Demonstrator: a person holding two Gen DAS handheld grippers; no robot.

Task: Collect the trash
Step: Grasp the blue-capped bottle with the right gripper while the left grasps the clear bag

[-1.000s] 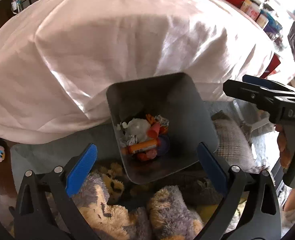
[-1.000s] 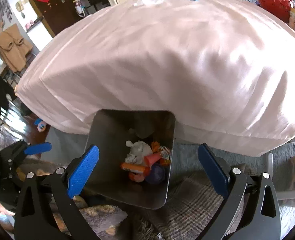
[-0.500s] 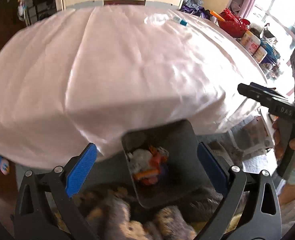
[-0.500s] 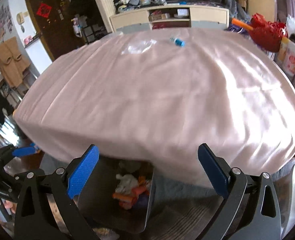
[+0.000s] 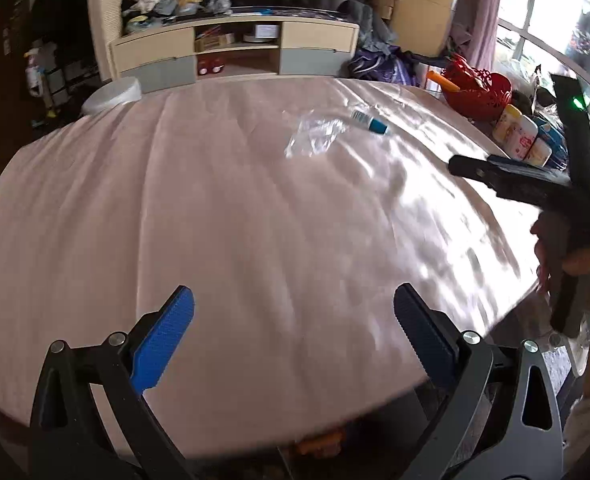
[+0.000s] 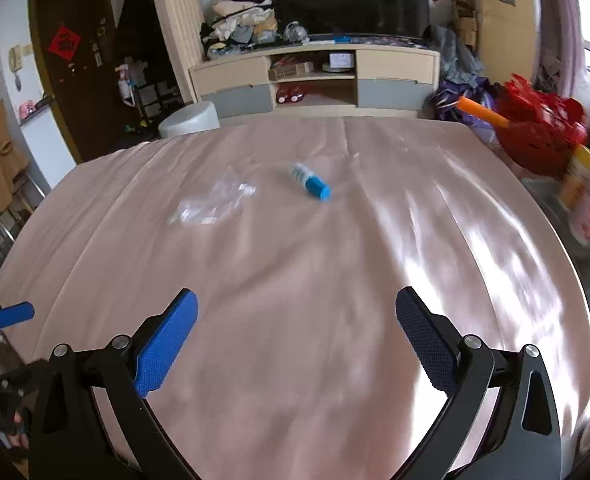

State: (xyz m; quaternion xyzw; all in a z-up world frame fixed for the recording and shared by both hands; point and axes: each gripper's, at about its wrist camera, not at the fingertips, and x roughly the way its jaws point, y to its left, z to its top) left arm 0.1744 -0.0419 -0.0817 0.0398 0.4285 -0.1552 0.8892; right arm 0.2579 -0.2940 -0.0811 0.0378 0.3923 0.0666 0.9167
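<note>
A crumpled clear plastic wrapper (image 5: 315, 134) (image 6: 211, 204) and a small bottle with a blue cap (image 5: 371, 121) (image 6: 312, 183) lie on the far half of the pink-clothed table (image 5: 235, 240) (image 6: 315, 260). My left gripper (image 5: 293, 314) is open over the near part of the table, nothing between its fingers. My right gripper (image 6: 297, 320) is also open and empty, over the near middle. The right gripper's body (image 5: 527, 184) shows at the right edge of the left wrist view, held by a hand. The trash bin is hidden below the table edge.
A red basket (image 6: 539, 136) with an orange stick and several containers (image 5: 523, 136) stand at the table's right side. Beyond the table are a low TV cabinet (image 6: 315, 76), a white stool (image 6: 189, 120) and a dark door (image 6: 75, 60).
Both grippers have risen from the grey bin of trash below the table edge to look across the tabletop. The bin has dropped out of view; the wrapper and bottle now show clearly.
</note>
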